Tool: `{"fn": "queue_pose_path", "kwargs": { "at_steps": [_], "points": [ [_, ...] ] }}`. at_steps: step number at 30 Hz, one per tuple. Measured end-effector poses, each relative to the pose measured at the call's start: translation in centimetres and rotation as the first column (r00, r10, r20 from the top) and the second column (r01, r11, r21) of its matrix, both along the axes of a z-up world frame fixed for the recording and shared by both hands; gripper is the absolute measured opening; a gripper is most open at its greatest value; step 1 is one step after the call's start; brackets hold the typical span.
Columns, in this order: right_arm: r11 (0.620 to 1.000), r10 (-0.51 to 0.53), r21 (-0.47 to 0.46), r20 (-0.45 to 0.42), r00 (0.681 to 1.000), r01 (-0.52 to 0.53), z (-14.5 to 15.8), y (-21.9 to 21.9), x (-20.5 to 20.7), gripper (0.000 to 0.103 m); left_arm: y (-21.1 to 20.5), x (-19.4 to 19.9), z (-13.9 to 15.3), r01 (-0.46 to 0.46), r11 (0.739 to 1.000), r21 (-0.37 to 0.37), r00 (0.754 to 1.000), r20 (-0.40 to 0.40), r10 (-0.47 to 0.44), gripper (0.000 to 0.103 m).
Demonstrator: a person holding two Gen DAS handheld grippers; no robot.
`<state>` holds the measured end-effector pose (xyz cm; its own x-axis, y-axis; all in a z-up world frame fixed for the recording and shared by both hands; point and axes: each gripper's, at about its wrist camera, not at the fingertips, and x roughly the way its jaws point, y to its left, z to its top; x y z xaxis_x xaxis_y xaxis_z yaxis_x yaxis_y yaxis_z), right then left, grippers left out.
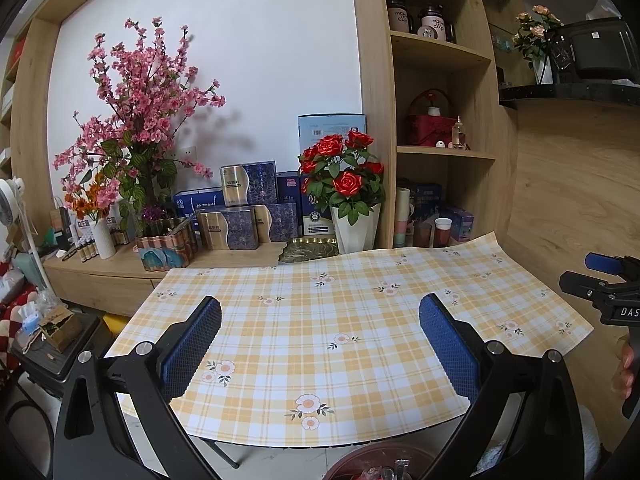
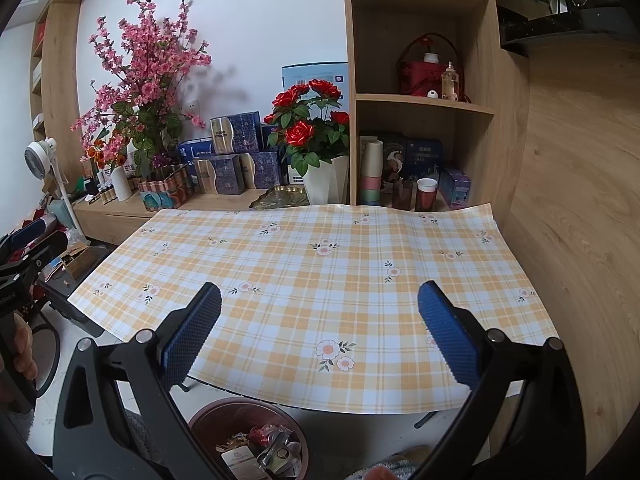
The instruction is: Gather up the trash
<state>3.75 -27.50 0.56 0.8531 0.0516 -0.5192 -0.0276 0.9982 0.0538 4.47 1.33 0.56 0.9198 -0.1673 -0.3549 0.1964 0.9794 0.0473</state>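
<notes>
Here, a checked tablecloth (image 2: 320, 264) spread wide over the table, near edge curling just above a brown trash bin (image 2: 208, 420) on the floor below. Behind the far edge, a wooden shelf unit (image 2: 420, 100) and low counter crowded with blue boxes (image 2: 240, 160), pink blossoms (image 2: 148, 60) and a red rose pot (image 2: 316, 128) touching the cloth's back rim. Inside the bin, crumpled wrappers (image 2: 268, 448). Above the near edge, left gripper (image 1: 320, 340) and right gripper (image 2: 320, 332), both spread wide, grasping nothing, well apart from one another.
</notes>
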Motion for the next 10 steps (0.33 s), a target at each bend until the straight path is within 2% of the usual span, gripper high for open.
{"fn": "queue_pose_path", "kwargs": {
  "at_steps": [10],
  "points": [
    [1.000, -0.017, 0.005, -0.015, 1.000, 0.018, -0.47, -0.36, -0.11, 0.097, 0.27, 0.38, -0.25, -0.029, 1.000, 0.002, 1.000, -0.009, 0.029, 0.097]
  ]
}}
